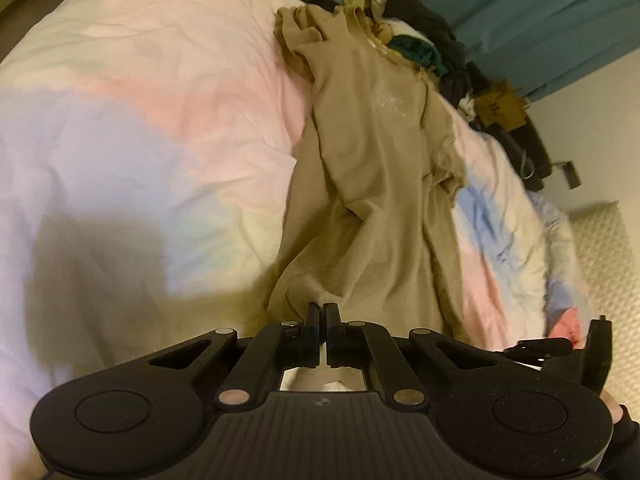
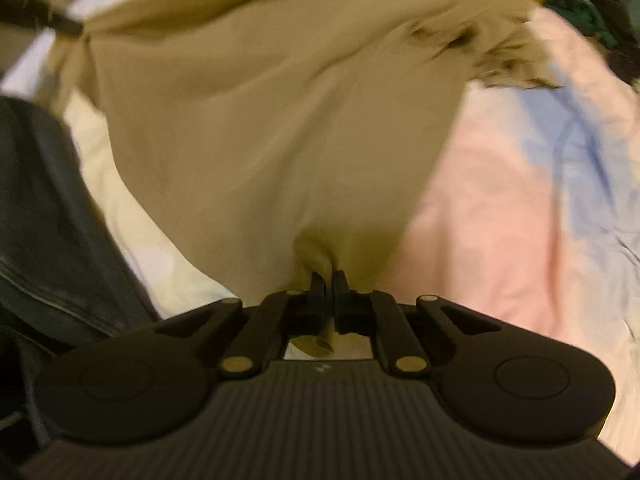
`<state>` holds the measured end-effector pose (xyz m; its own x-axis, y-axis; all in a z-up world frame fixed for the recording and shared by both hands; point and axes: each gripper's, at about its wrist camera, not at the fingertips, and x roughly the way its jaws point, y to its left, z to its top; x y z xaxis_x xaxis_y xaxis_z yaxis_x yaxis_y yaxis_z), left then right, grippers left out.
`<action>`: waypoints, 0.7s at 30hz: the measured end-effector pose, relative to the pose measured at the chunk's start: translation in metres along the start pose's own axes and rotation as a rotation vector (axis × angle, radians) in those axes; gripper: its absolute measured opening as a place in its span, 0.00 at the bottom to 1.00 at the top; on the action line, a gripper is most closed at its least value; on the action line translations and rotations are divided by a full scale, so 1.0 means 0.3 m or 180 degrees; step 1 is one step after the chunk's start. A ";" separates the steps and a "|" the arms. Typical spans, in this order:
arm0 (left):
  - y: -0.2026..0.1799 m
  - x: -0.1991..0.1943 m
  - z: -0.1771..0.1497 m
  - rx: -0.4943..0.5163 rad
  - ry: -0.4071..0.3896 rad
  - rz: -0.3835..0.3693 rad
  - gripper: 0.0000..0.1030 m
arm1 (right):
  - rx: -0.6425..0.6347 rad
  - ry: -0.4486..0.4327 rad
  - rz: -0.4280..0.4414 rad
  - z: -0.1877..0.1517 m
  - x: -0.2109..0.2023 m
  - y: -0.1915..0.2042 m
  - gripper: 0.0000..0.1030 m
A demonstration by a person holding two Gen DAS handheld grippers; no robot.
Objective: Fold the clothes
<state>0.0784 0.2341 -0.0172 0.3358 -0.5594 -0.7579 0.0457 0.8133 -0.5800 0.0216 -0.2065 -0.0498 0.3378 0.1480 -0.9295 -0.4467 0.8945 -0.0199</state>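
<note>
Both the left gripper [image 1: 323,307] and the right gripper [image 2: 329,276] are pinched tight on the edge of a soft, creased tan cotton T-shirt [image 1: 372,184], which stretches limply across the pastel pink-and-blue rumpled duvet [image 1: 132,128], probably to spread it for folding.

Bed [image 1: 140,128] is covered by a rumpled pastel duvet in pink, blue and cream patches. A tan garment [image 1: 372,184] is spread lengthwise over it, creased. A heap of mixed clothes [image 1: 416,36] is piled at the far end, touching the garment's far edge.
</note>
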 end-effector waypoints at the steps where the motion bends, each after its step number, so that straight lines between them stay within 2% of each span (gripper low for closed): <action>1: 0.018 -0.008 0.006 -0.0025 0.0001 0.0001 0.02 | 0.0106 -0.0088 0.0003 -0.008 -0.048 -0.032 0.06; 5: 0.048 0.039 0.006 -0.0107 0.0083 0.0167 0.02 | 0.0537 -0.0286 -0.0023 -0.052 -0.128 -0.168 0.05; 8: 0.072 0.100 -0.001 -0.0176 0.0333 0.0362 0.02 | 0.0728 -0.0162 -0.0003 -0.111 -0.063 -0.208 0.06; 11: 0.052 0.113 -0.001 -0.0074 0.0449 0.0467 0.04 | 0.0755 -0.0062 0.0005 -0.167 0.010 -0.205 0.08; 12: 0.045 0.115 -0.001 -0.0035 0.0481 0.0499 0.06 | 0.0738 -0.0052 0.0006 -0.185 0.030 -0.196 0.08; 15: 0.027 0.089 0.009 0.0118 0.0400 0.0477 0.30 | 0.0743 -0.0217 0.0020 -0.193 -0.005 -0.196 0.11; 17: 0.009 0.061 0.023 0.0233 0.0232 0.0451 0.55 | 0.0964 -0.0344 0.0136 -0.166 -0.041 -0.227 0.27; 18: 0.004 0.050 0.038 0.0258 0.0124 0.0426 0.60 | 0.1068 -0.0418 0.0158 -0.152 -0.063 -0.236 0.53; 19: -0.001 0.039 0.055 0.0279 0.0013 0.0399 0.65 | 0.1150 -0.0547 0.0134 -0.134 -0.090 -0.243 0.75; 20: -0.006 0.035 0.080 0.0243 -0.0112 0.0367 0.68 | 0.1193 -0.0697 0.0099 -0.113 -0.115 -0.244 0.80; 21: -0.012 0.033 0.108 0.0193 -0.0241 0.0334 0.69 | 0.1222 -0.0846 0.0065 -0.091 -0.139 -0.242 0.79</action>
<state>0.1119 0.2308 -0.0128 0.4116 -0.4590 -0.7873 0.0628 0.8761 -0.4779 0.0173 -0.2891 -0.0197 0.5550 0.2254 -0.8007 -0.1336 0.9742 0.1817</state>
